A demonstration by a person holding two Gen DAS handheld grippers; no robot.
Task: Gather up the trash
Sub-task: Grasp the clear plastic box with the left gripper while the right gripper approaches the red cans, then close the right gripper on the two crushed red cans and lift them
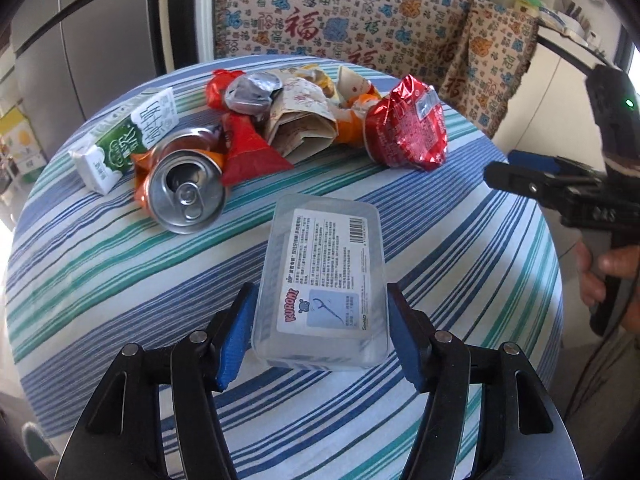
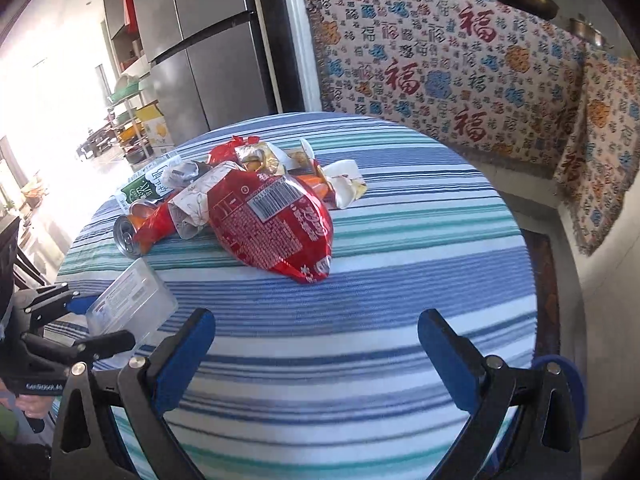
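**Left gripper closing in on the floss-pick box**

The step in hand looks like the first pick-up: the left gripper (image 1: 320, 334) brackets the clear plastic floss-pick box (image 1: 324, 276), its blue pads (image 1: 236, 340) spread on either side of the box's near end. The left pad seems just shy of the wall and the right one may be touching; I cannot tell whether any squeeze has begun. The box lies flat on the striped tablecloth (image 1: 460, 260), nearer the viewer than the pile of trash.

The next move, as I judge it, calls for pressing the pads onto the long side walls and lifting level. The box is rigid, smooth and rounded at the corners (slippery stuff), so a centred grip matters.

Beyond the box, the pile is mixed: an opened aluminium can (image 1: 184, 194) on its side, hard and round; a waxy milk carton (image 1: 120, 142) left of the can; crumpled paper wrappers (image 1: 300, 120); and a glossy red foil snack bag (image 2: 272, 224), puffed and crinkled, right of the box.

The right gripper (image 2: 316, 354) hovers over bare cloth with its fingers wide apart, holding nothing.
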